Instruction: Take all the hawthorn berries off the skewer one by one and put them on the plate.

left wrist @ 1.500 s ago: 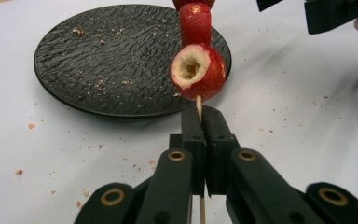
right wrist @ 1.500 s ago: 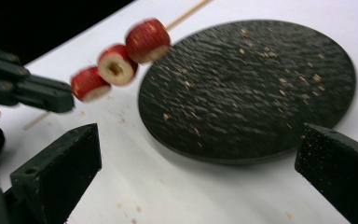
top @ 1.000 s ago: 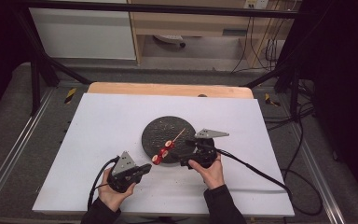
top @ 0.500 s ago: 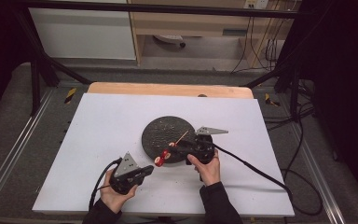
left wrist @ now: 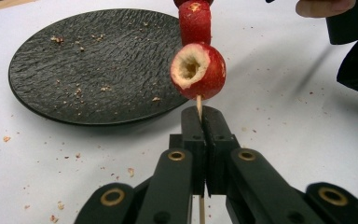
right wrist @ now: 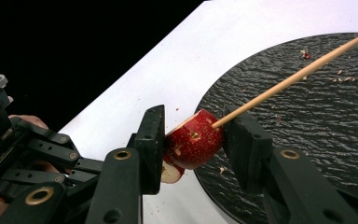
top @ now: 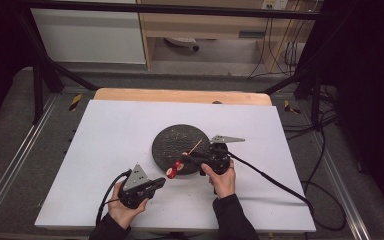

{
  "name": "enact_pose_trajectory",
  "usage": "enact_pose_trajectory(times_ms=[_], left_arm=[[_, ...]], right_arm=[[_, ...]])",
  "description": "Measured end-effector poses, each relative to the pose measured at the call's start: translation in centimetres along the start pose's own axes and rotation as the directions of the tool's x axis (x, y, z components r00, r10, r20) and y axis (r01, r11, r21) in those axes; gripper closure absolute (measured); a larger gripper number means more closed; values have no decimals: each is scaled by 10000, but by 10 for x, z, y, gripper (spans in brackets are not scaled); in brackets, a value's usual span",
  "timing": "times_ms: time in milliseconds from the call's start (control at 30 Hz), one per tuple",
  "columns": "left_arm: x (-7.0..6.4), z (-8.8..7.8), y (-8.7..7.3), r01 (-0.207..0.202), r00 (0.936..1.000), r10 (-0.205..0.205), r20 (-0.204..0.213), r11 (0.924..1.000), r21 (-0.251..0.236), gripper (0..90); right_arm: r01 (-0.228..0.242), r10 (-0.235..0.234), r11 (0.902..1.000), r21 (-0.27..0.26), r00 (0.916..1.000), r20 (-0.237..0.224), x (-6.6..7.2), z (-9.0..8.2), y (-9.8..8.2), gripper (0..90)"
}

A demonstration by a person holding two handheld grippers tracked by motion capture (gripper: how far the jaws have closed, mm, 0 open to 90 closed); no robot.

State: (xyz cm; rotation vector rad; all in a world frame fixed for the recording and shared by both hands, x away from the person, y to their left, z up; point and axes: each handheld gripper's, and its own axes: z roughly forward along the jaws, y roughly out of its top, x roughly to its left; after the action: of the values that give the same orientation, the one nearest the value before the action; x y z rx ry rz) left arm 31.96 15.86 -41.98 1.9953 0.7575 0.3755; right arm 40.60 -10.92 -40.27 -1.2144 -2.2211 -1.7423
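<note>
A thin wooden skewer [top: 196, 146] carries two red fruit pieces [top: 174, 169] just off the front edge of a black textured plate [top: 175, 140]. My left gripper [left wrist: 200, 116] is shut on the skewer's bare lower end, right under the hollowed round fruit [left wrist: 198, 72]. A second, cut piece [left wrist: 195, 21] sits above it on the stick. My right gripper [right wrist: 195, 125] has just been closing, and its pads now press on both sides of that upper piece [right wrist: 193, 142]. The skewer [right wrist: 298, 74] runs on over the plate [right wrist: 317, 121].
The plate rests on a white table sheet [top: 105, 130] with red and brown crumbs scattered around it. A wooden strip [top: 180, 95] edges the far side. Cables trail from both grippers toward the near and right edges.
The right gripper's jaws went from wide apart to closed on the upper fruit piece. Both hands and the skewer stayed where they were.
</note>
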Motion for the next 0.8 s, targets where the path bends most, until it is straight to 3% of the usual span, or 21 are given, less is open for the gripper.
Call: enact_pose_trajectory(times_ms=[400, 800], left_arm=[[1, -3, 0, -11, 10000, 11, -18, 9999, -162, 884], [3, -4, 0, -14, 10000, 14, -22, 9998, -196, 884]], right_arm=[[-125, 132, 9994, -308, 9997, 220, -4, -6, 10, 608], [-256, 304, 9974, -677, 9971, 705, -18, -21, 35, 610]])
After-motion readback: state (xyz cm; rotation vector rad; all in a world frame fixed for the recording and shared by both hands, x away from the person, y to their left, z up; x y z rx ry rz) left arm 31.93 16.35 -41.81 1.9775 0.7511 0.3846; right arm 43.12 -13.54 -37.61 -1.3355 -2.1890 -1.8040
